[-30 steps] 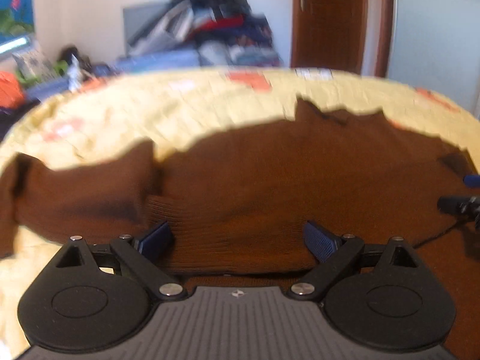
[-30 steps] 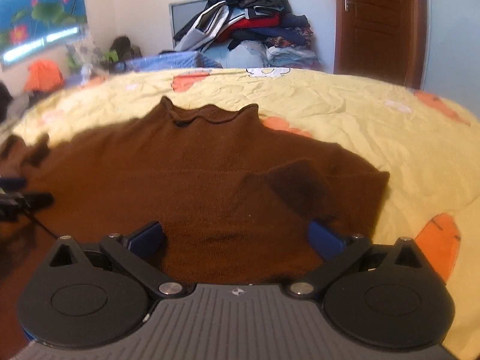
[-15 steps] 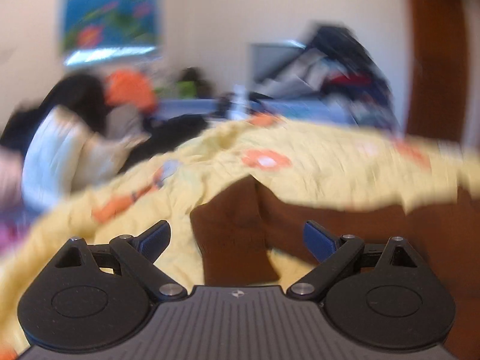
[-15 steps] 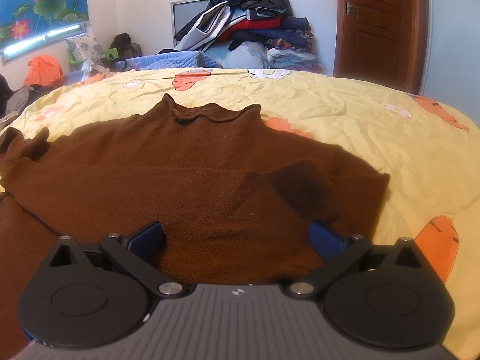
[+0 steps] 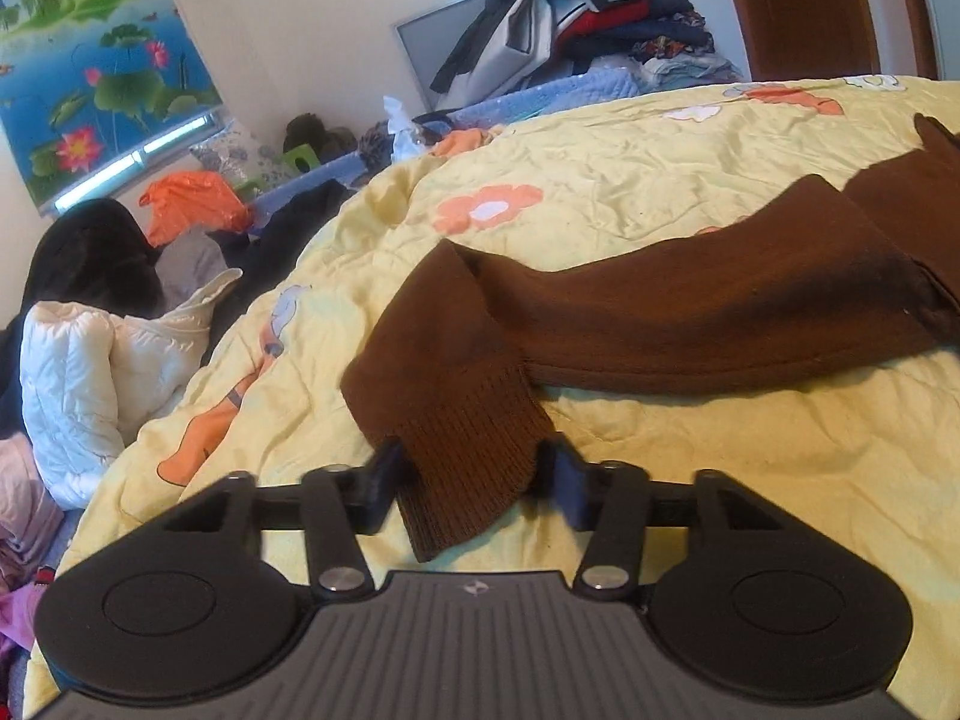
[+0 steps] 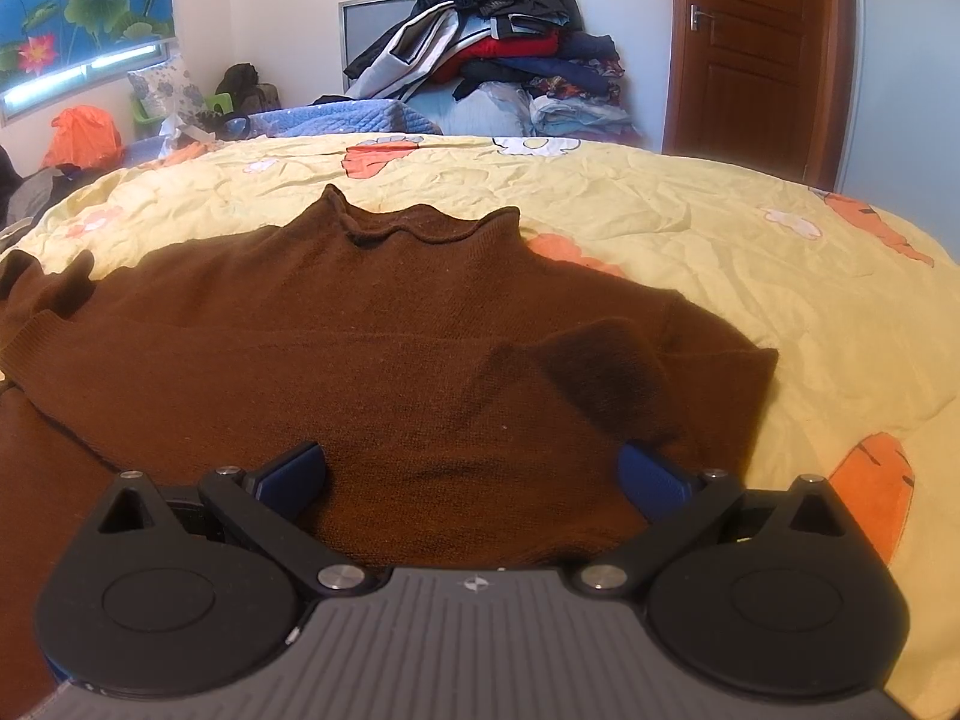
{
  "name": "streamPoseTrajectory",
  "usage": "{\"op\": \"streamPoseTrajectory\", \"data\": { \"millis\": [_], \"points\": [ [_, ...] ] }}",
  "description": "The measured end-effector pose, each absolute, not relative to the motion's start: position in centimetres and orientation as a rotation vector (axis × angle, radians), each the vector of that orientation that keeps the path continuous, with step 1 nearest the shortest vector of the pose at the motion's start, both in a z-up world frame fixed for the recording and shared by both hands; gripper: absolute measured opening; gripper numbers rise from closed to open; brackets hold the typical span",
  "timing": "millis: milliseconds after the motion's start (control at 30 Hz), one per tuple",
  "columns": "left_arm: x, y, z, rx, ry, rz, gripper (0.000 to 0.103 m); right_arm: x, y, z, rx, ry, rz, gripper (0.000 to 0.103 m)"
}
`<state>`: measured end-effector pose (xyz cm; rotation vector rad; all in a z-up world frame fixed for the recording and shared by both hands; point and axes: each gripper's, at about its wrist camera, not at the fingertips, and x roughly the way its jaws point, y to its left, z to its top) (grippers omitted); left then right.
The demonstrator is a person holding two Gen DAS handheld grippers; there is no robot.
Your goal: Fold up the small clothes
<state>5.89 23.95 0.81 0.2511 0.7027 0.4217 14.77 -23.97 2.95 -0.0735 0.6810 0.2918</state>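
Jaws of the left gripper (image 5: 474,480) are closing around the ribbed cuff (image 5: 474,456) of the brown sweater (image 6: 384,348) spread flat on the yellow bedspread (image 6: 690,228), while the right gripper (image 6: 474,471) hovers spread wide over its hem

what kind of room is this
Most likely a lived-in bedroom. A brown knit sweater lies spread on a bed under a yellow quilted cover with orange flowers; behind it sits a heap of folded and loose clothes, beside a brown wooden door.
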Motion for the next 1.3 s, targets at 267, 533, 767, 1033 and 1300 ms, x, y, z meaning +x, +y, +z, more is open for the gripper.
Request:
{"op": "streamPoseTrajectory", "data": {
  "millis": [267,533,767,1033,1300],
  "points": [
    [5.4,23.2,6.3,-0.179,0.608,0.355,0.010,14.8,-24.0,3.0,-0.061,0.678,0.294,0.103],
    [6.7,6.6,13.2,-0.419,0.533,-0.336,0.039,14.7,-24.2,3.0,-0.046,0.675,0.297,0.103],
    [3.9,5.3,7.6,-0.340,0.526,-0.250,0.103,14.6,-25.2,3.1,0.025,0.664,0.318,0.103],
    [1.8,6.6,0.2,-0.216,0.648,-0.107,0.103,14.3,-25.5,6.6,0.302,0.737,0.402,0.097],
    [1.6,6.5,0.4,-0.213,0.642,-0.118,0.103,14.3,-20.6,5.3,0.257,1.018,0.575,0.065]
  ]
}}
